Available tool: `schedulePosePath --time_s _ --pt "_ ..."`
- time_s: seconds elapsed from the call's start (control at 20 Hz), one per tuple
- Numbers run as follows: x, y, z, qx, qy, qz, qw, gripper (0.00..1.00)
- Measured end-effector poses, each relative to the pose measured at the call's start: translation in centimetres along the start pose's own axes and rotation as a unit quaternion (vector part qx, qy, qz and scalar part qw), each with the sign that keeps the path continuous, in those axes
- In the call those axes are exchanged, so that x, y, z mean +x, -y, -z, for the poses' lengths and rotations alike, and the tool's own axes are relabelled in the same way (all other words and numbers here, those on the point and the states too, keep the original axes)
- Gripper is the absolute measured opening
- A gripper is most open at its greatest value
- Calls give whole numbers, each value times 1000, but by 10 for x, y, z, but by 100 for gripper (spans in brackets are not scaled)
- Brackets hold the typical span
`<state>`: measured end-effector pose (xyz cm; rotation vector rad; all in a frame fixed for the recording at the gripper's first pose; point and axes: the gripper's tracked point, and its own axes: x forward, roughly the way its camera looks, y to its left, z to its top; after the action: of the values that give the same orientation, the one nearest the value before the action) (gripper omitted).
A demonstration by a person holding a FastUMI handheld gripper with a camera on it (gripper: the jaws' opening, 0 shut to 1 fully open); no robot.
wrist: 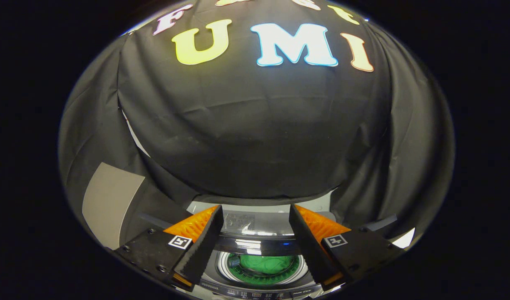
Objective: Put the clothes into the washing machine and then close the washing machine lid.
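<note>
The gripper (255,233) is held above the washing machine (259,287) with its two fingers spread wide apart and nothing pinched between them. Between the fingers and below them, the round drum opening is seen, and a heap of green clothes (263,265) lies inside it, so the loading step is judged to be done and the closing of the lid to be what is left. The lid (255,223) appears to stand raised at the machine's rear edge, just beyond the fingertips, its glossy face throwing back the booth lights; its exact angle cannot be told. Several failures are considered possible from here. The lid's surface is judged smooth and slippery, so a finger pushed against it at a poor angle could slide off and the lid be left up. If it is tipped forward and released too soon, it could drop and slam onto the rim. A fold of cloth near the drum's rim could be trapped under the lid. The control strip along the machine's front edge could also be pressed by accident. The machine is enclosed by black cloth walls (255,137) hanging in loose folds behind and at both sides, and a pale grey panel (109,204) is seen beyond the left finger.
</note>
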<state>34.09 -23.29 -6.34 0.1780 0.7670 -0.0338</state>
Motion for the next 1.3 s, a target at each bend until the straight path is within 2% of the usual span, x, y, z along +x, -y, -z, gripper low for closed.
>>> schedulePosePath --time_s 0.35,0.75,1.0,1.15,1.3 --pt "-24 -3 18 -23 139 -9 990 99" --pt "-52 -7 70 -29 211 -10 977 99" --pt "-59 -10 119 -34 232 -16 972 98" --pt "-48 -1 172 -43 197 -6 979 98" --pt "-52 -5 208 -72 194 -8 978 98"
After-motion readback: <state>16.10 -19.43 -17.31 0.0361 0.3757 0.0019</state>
